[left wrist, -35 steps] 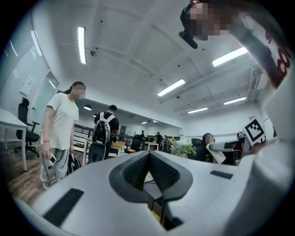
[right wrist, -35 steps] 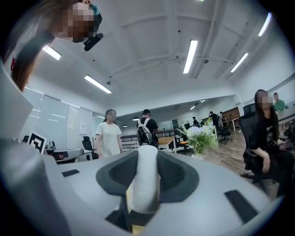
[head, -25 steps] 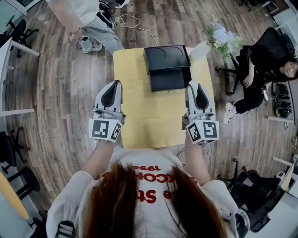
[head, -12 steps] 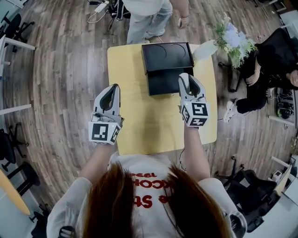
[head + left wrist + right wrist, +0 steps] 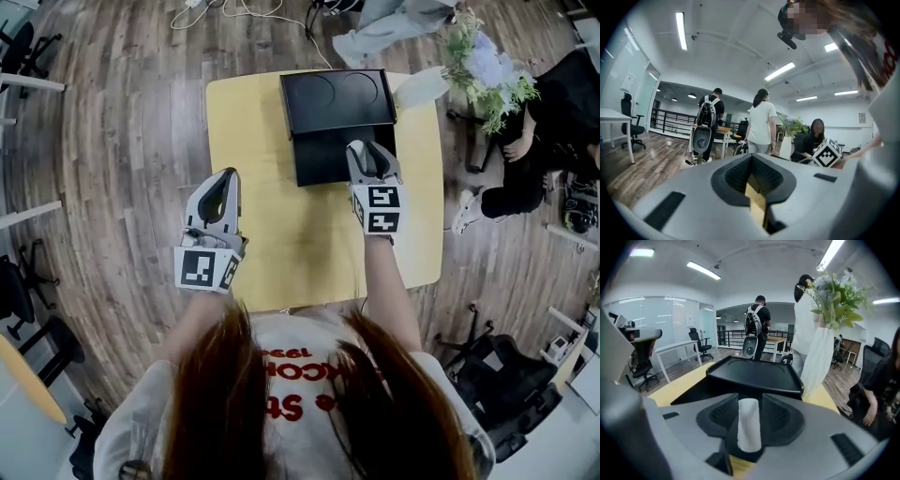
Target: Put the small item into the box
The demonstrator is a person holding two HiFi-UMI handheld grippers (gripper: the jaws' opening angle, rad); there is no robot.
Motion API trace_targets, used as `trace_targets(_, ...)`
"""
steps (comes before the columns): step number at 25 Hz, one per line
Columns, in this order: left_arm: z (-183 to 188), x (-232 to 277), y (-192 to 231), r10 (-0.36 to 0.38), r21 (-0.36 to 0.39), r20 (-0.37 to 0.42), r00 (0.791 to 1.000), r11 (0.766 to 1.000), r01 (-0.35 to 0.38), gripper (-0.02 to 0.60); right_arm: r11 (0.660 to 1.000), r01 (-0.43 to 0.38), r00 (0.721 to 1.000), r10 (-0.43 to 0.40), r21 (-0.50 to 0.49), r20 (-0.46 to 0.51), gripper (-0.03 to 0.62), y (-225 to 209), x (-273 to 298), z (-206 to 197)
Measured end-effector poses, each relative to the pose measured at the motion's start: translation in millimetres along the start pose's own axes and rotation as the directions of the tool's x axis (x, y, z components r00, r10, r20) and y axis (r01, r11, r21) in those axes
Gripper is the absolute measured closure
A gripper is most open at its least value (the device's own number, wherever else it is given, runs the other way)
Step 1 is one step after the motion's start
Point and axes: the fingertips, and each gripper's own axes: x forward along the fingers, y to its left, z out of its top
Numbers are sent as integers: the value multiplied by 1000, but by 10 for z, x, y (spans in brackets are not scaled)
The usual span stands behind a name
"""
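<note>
A black box (image 5: 323, 161) lies open at the back of the yellow table (image 5: 281, 248), its lid (image 5: 337, 98) folded away behind it. My right gripper (image 5: 369, 156) hangs over the box's front right corner. In the right gripper view a small white cylinder (image 5: 749, 425) stands upright between the jaws, which have just been opening; thin dark gaps show beside it, and the black lid (image 5: 754, 373) lies just ahead. My left gripper (image 5: 219, 194) hovers at the table's left edge, jaws slightly apart and empty; only the yellow tabletop (image 5: 757, 204) shows through the gap.
A white vase of flowers (image 5: 427, 86) stands on the table's back right corner, close to the box. A person sits on a chair (image 5: 553, 131) to the right of the table. Another person's legs (image 5: 394, 23) are behind it. Wooden floor surrounds the table.
My right gripper has moved forward and down from the table's right side to the box's front edge. The left gripper has sunk a little. The standing person behind the table has walked to the right.
</note>
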Motion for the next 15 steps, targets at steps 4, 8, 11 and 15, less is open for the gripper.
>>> trace_targets(4,-12,-8,-28,1,-2,-1,1000,1000,-1,574,1000,-7,999,7,16,33,472,-6,-68,42)
trace_targets(8,44,41,-78,-1,-1,19,1000,1000,1,574,999,6,992,-11,40,123,549,-70,-226,227)
trace_targets(11,113,72,-142,-6,-1,38,999,1000,6,574,998,9,981,-21,60,195,579,-101,-396,398)
trace_targets(15,237,74,-187,-13,7,64,998,1000,12,574,996,2,960,-28,92,277,586,-112,-661,620)
